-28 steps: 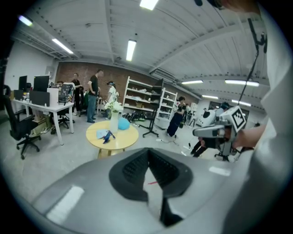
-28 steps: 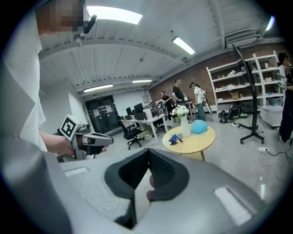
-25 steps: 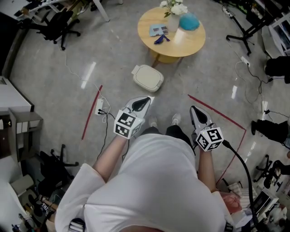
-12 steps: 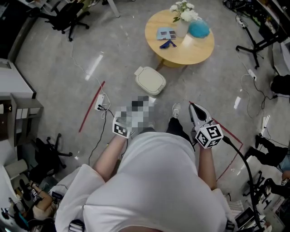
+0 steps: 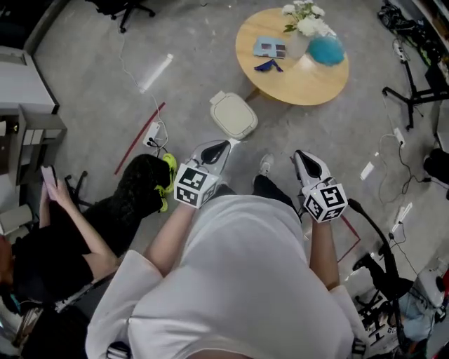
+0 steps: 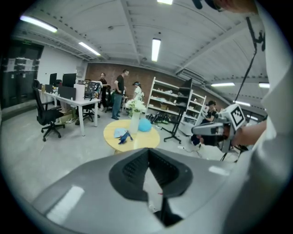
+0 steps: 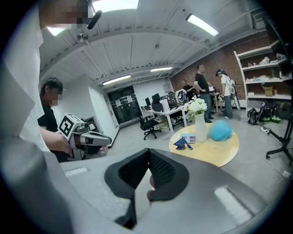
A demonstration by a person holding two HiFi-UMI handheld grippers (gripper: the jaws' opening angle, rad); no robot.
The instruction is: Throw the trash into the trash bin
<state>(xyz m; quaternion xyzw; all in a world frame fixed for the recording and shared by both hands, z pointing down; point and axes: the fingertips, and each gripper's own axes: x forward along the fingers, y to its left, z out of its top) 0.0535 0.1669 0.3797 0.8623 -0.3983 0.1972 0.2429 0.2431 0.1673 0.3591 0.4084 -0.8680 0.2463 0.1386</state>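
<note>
Seated person (image 5: 63, 238): far left of the head view, in dark clothes, one hand raised with a phone.
Red tape (image 5: 140, 138): a slanted line on the grey floor, with a power strip (image 5: 153, 134) just beside it.
Left arm: the bare forearm reaches forward from a white sleeve, with the marker cube over the wrist.
Left gripper (image 5: 224, 151): points forward and somewhat down, its tip aimed at the bin and stopping just short of it. The jaws are closed tip to tip with nothing between them.
Bin (image 5: 233, 116): stands on the floor between the person's feet and the table. Its cream lid is down and faces up. The rounded lid's longer side runs from upper left to lower right in the head view.
Trash (image 5: 269, 66): a small dark-blue scrap lying flat on the table's near left part, well apart from both grippers. Its long axis runs roughly side to side in the head view, and a booklet (image 5: 270, 48) lies just behind it.
Table (image 5: 309, 83): round and wooden, beyond the bin. It also carries a vase of white flowers (image 5: 303, 17) and a teal ball (image 5: 327, 50).
Right arm: the forearm is held forward, roughly parallel to the left.
Right gripper (image 5: 302, 158): points forward and slightly down toward the table. The jaws are fully closed and empty.
</note>
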